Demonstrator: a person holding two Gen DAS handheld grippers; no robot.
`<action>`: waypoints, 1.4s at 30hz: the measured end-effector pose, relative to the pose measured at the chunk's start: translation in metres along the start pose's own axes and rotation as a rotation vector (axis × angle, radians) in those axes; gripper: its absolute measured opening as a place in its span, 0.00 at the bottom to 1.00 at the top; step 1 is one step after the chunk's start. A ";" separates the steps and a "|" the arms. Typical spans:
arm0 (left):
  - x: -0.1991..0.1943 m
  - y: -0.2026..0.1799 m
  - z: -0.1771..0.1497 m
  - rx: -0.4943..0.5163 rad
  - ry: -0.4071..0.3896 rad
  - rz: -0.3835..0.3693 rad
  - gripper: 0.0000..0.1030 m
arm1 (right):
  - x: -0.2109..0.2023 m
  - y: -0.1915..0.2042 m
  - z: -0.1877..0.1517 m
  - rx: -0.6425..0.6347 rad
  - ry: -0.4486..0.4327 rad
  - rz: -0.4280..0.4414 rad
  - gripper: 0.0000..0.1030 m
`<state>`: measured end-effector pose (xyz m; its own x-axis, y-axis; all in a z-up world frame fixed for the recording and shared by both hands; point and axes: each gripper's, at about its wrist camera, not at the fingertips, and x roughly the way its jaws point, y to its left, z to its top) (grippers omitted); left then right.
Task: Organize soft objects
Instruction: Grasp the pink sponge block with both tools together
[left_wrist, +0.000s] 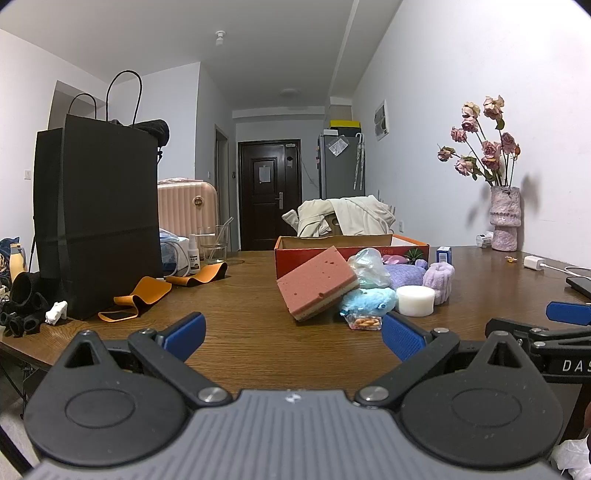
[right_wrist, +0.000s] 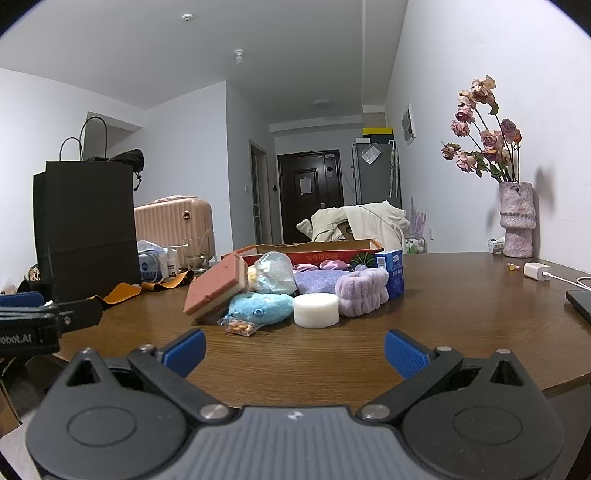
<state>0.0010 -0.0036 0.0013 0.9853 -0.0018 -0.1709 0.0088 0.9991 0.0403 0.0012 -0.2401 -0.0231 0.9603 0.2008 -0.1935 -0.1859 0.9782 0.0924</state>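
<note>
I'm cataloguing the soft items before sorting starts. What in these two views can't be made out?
- Red box interior: both views, hidden by its front wall and the pile in front.
- Pink soft item in the box: only its top shows above the purple cloth.
- Clear plastic bag: contents indistinct.
- Small packet: print too small.
- Black bag: contents hidden by its walls.

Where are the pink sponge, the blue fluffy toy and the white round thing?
pink sponge (left_wrist: 314, 278), left wrist view, on its pink top face.
blue fluffy toy (right_wrist: 260, 308), right wrist view, on its body beside the eye.
white round thing (right_wrist: 316, 309), right wrist view, on its front wall.
</note>
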 end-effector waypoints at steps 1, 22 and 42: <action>0.000 0.001 0.000 0.001 -0.001 0.000 1.00 | 0.000 0.000 0.000 0.001 0.000 0.000 1.00; 0.081 0.022 0.039 -0.100 0.144 -0.012 1.00 | 0.064 -0.005 0.054 0.045 0.066 0.110 0.97; 0.251 0.077 0.032 -0.448 0.411 -0.274 0.52 | 0.243 0.036 0.080 0.109 0.263 0.279 0.30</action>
<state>0.2546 0.0714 -0.0072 0.8116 -0.3308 -0.4816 0.0903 0.8854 -0.4560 0.2444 -0.1602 0.0118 0.7878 0.4781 -0.3884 -0.3951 0.8759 0.2767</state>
